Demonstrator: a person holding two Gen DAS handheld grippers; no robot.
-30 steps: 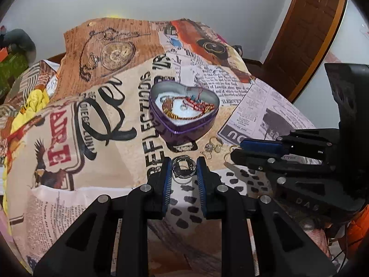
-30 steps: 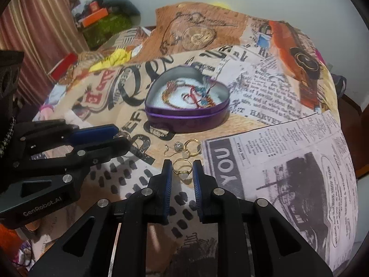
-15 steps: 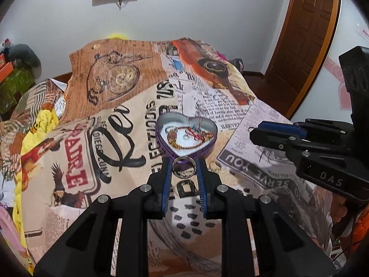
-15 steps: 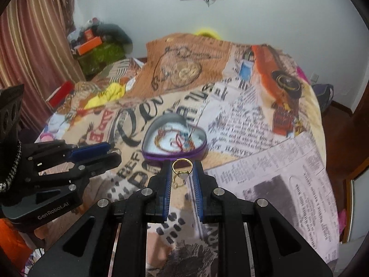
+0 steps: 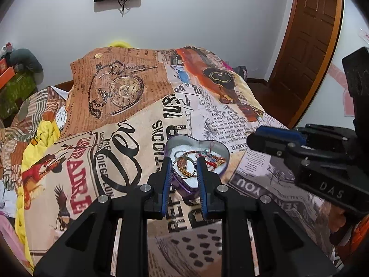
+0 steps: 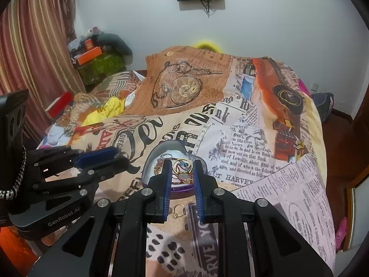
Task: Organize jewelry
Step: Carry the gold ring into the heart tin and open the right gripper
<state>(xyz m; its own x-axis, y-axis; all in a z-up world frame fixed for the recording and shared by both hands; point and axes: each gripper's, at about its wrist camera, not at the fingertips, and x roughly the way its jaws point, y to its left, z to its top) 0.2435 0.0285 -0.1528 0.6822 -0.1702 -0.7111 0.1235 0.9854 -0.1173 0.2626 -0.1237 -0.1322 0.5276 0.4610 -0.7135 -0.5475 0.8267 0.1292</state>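
Heart tin (image 5: 222, 173) holding tangled bracelets (image 5: 213, 159), rings above it

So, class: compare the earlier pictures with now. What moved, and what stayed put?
Both grippers rose from the bedspread and carried their rings over the purple heart tin: the left gripper grips the silver ring, the right gripper the gold ring. Neither has released. The tin stayed put, and gold earrings remain on the cloth.

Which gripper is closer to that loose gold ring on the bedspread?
Right. The right gripper hangs just above the gold ring on the bedspread; the left gripper is off to the side.
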